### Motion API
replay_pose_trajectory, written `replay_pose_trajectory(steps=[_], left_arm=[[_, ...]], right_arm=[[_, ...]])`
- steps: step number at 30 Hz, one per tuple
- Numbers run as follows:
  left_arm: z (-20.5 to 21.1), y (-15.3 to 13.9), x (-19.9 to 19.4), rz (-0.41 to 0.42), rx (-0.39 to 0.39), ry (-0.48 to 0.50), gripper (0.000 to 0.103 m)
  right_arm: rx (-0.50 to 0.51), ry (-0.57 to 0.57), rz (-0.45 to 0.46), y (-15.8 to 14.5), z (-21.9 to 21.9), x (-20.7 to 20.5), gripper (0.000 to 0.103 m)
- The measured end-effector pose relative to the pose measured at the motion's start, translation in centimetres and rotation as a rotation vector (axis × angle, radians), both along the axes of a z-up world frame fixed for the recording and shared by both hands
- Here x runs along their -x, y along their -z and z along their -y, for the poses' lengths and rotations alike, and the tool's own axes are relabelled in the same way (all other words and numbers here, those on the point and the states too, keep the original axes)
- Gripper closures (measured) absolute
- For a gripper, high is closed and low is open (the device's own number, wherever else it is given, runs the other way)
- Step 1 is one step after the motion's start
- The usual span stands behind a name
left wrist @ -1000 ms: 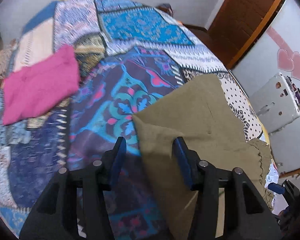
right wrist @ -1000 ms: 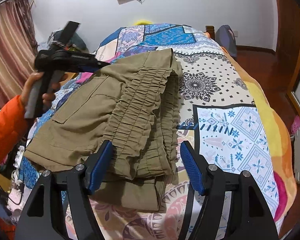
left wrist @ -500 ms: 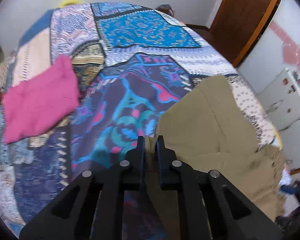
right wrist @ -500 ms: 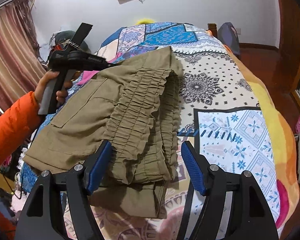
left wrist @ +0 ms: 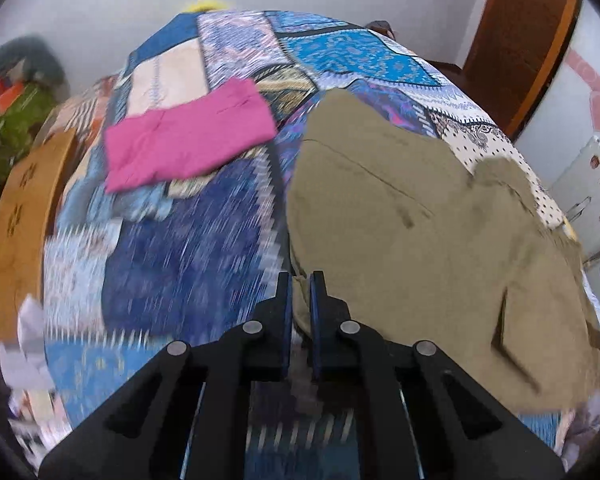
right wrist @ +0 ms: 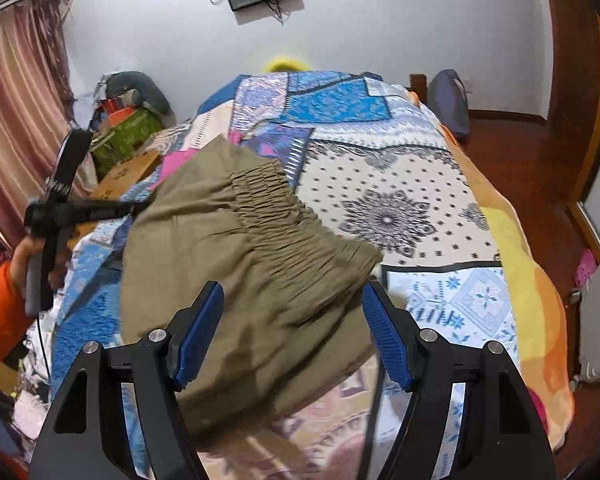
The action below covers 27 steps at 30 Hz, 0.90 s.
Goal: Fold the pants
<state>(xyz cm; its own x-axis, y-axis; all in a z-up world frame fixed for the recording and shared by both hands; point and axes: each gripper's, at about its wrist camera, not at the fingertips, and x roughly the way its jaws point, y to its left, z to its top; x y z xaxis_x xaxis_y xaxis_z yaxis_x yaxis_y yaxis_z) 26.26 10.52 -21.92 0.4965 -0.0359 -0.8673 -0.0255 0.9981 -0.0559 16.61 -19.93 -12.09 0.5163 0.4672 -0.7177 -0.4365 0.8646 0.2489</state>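
Olive-green cotton pants (left wrist: 420,216) lie folded on the patchwork bedspread (left wrist: 172,264), one edge pinched tight in the left gripper (left wrist: 299,280). The right gripper (right wrist: 292,316) hovers over the elastic waistband (right wrist: 292,216), jaws apart. Farther off lies a folded pink garment (left wrist: 188,136).

Even, soft indoor light; motion blur smears both views, fisheye edges bend and darken

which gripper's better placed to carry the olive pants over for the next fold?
Probably left: the left gripper is shut on the olive pants' edge. The right gripper is open, its pads clear of the cloth.
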Motion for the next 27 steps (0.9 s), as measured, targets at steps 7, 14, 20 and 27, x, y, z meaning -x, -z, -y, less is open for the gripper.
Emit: replay_pose_trajectory(steps=[7,14,20,27], left_arm=[[-1.1,0.1,6.0,0.001,0.014,-0.041,0.095],[-1.8,2.4,8.2,-0.052,-0.059,-0.063,0.095],[-3.1,1.4,8.9,-0.049,-0.06,-0.079,0.095],[-0.8,-4.3,7.7,0.071,-0.011,0.003,0.094]], right_arm=[[0.052,-0.061,-0.014,1.3,-2.3,1.5,0.036],[0.087,-0.034,-0.051,3.9,-1.7,0.9,0.036],[0.101,0.002,-0.062,4.3,-0.6,-0.4,0.036],[0.049,-0.001,-0.034,1.6,-0.6,-1.5,0.036]])
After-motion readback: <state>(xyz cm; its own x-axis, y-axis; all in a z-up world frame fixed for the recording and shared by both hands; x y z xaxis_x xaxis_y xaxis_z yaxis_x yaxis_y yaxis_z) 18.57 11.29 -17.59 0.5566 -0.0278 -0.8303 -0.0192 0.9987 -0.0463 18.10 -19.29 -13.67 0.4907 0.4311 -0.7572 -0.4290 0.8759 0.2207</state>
